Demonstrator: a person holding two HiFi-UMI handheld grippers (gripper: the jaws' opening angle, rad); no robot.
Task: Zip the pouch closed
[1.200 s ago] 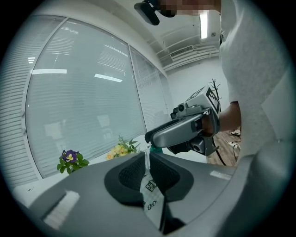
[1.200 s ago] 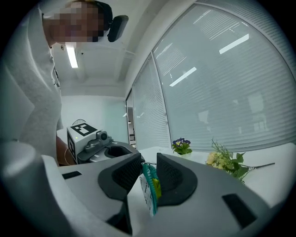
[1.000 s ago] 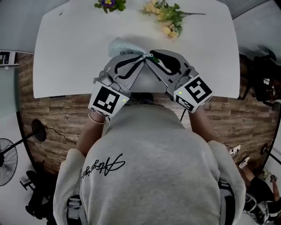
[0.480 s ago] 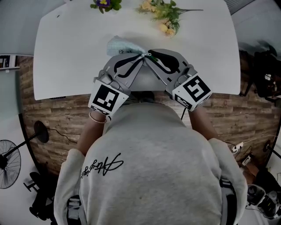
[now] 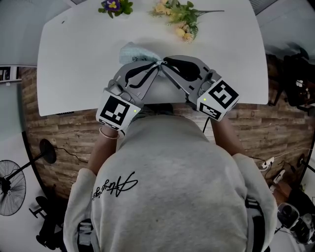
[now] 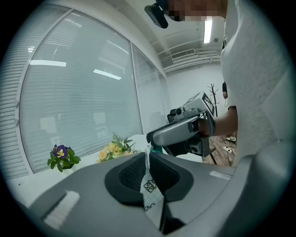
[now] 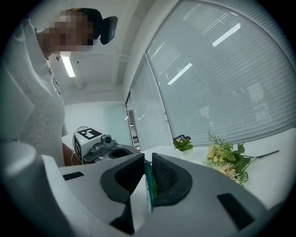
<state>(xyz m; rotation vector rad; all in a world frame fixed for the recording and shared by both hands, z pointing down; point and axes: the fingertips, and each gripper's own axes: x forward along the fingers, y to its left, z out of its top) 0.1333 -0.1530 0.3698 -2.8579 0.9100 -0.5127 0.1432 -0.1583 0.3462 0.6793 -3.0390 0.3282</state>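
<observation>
A pale teal pouch (image 5: 132,51) is held up over the white table (image 5: 74,64), where both grippers meet tip to tip. My left gripper (image 5: 157,65) is shut on a fold of the pouch's white printed fabric (image 6: 151,190), which runs down between its black pads (image 6: 132,173). My right gripper (image 5: 165,62) faces it from the right. Its jaws are closing, and the pouch's teal zipper edge (image 7: 149,185) stands between the pads and against them. Most of the pouch is hidden behind the gripper bodies.
A small pot of purple flowers (image 5: 113,6) and a spray of yellow flowers (image 5: 179,17) lie at the table's far edge. The table's near edge runs just under the person's wrists. A fan (image 5: 10,187) stands on the floor at the left.
</observation>
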